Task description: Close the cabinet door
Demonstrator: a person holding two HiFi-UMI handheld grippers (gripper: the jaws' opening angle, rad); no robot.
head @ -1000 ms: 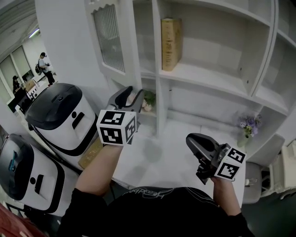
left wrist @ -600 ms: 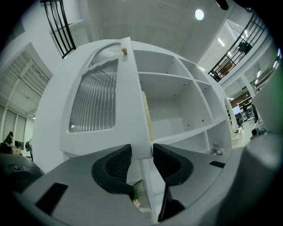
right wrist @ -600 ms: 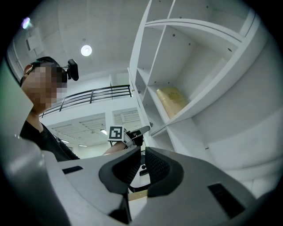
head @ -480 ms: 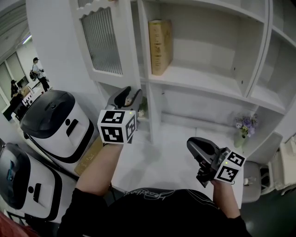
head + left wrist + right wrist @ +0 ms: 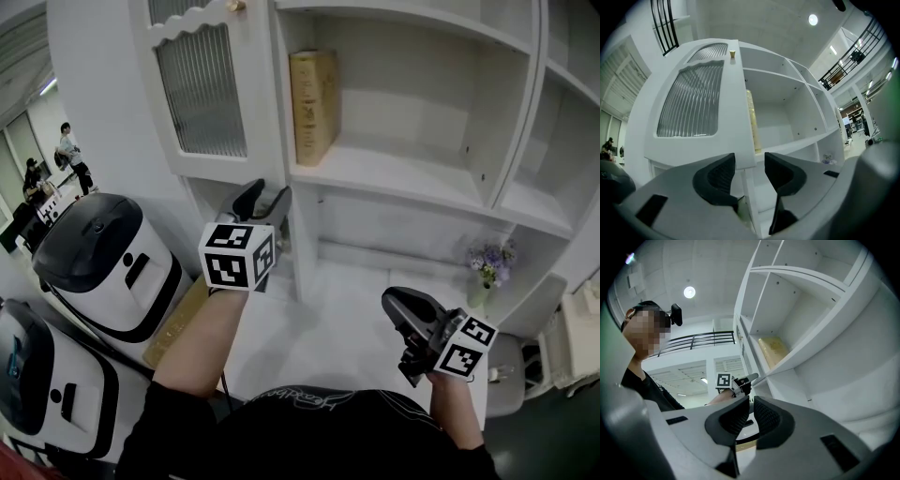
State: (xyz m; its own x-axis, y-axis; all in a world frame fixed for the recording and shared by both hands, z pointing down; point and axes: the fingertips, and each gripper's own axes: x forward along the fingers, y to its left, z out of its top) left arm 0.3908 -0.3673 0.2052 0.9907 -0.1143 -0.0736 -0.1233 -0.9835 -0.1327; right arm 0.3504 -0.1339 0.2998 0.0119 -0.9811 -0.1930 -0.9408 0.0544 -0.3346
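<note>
The white cabinet door (image 5: 202,89) with a ribbed glass pane and a small knob (image 5: 235,6) stands at the cabinet's left. Its free edge lies close against the upright beside the open shelves; I cannot tell whether it sits flush. My left gripper (image 5: 265,194) is just below the door's lower right corner. Its jaws have just been opening. In the left gripper view the door (image 5: 689,108) fills the left half, and the left gripper (image 5: 750,171) is open, its pads pressing nothing. My right gripper (image 5: 401,305) hangs low over the desk, shut and empty (image 5: 751,416).
A tan book (image 5: 313,94) stands upright on the shelf right of the door. A small vase of flowers (image 5: 487,262) sits at the desk's right end. Two white-and-black machines (image 5: 98,253) (image 5: 33,366) stand on the floor at the left. People stand far off at the left.
The door has swung in toward the cabinet, and the gap beside the upright has closed up. My left gripper followed it and its jaws stand wider. My right gripper barely shifted.
</note>
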